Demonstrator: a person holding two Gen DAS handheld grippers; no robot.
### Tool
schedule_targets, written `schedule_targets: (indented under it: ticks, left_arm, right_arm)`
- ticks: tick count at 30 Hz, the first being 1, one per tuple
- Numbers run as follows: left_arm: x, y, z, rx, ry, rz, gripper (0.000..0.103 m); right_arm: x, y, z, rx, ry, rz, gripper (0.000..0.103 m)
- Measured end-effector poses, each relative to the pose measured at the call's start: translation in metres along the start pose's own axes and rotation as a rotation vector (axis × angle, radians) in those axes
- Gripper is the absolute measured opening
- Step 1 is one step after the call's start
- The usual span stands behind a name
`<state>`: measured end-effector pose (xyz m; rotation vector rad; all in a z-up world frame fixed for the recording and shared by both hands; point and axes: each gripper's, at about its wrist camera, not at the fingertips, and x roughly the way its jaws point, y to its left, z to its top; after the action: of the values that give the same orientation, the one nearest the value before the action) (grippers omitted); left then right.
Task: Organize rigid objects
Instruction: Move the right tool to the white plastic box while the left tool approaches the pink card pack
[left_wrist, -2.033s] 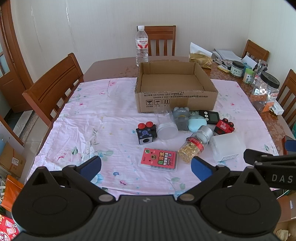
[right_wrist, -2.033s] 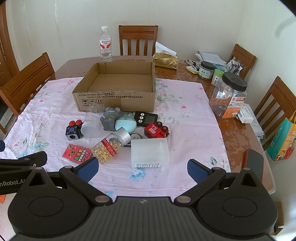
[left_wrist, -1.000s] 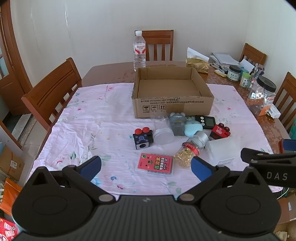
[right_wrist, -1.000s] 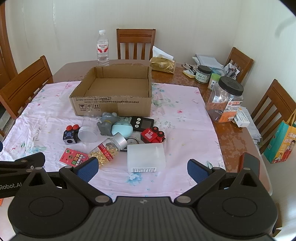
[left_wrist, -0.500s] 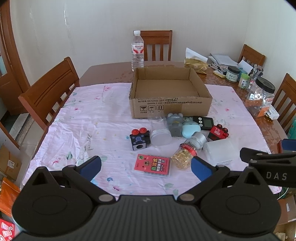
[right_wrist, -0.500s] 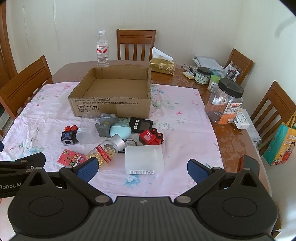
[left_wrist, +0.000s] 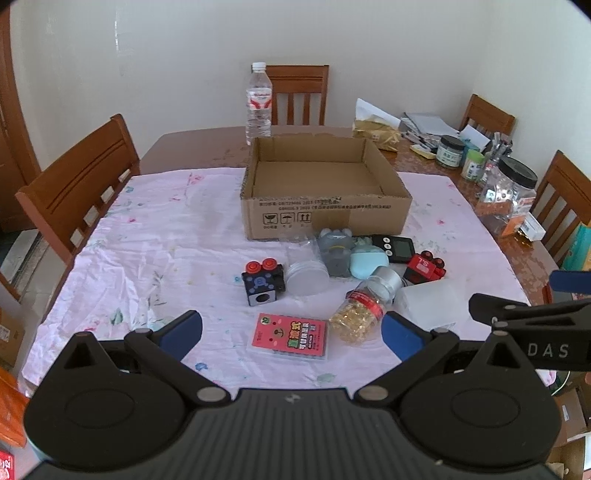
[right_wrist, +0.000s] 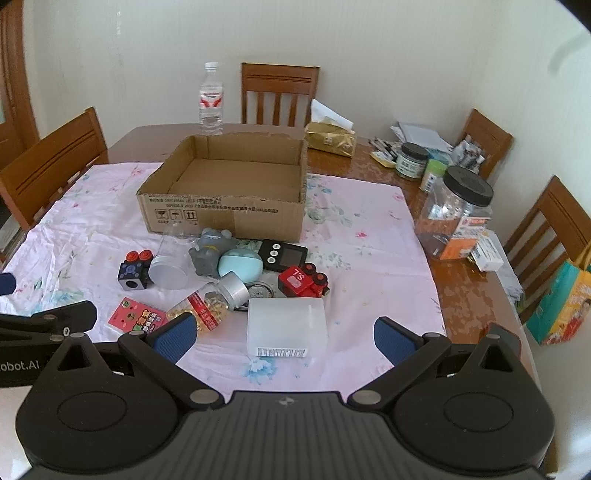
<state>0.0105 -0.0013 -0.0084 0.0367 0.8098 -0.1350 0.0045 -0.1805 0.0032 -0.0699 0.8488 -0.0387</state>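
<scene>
Where pink cloth spreads: one cardboard box, two toy blocks.

The wooden counter is carrying a pink floral cloth; a cardboard box and a frosted plastic case are resting on it.

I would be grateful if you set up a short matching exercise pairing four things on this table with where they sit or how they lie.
Things:
1. cardboard box
2. capsule bottle
3. water bottle
4. frosted plastic case

Places or states:
A. upright on bare wood behind the box
B. lying on its side, silver cap on
C. open-topped, nothing inside
D. flat on the cloth, barcode on its near edge

Pairs: 1-C, 2-B, 3-A, 4-D
</scene>
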Motion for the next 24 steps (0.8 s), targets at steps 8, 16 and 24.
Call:
schedule_targets:
  ticks: [8, 16, 24]
  left_arm:
    - [0.026, 0.0, -0.011, 0.055, 0.025, -0.037, 0.102]
    - [0.073, 0.002, -0.025, 0.095, 0.1, -0.036, 0.102]
    - [0.116, 0.002, -0.035, 0.119, 0.161, -0.044, 0.102]
  right_arm:
    - [0.017, -0.005, -0.006, -0.022, 0.023, 0.03, 0.103]
    - [0.038, -0.012, -0.01, -0.002, 0.071, 0.037, 0.103]
    - [0.058, -0.018, -0.009, 0.024, 0.11, 0.037, 0.103]
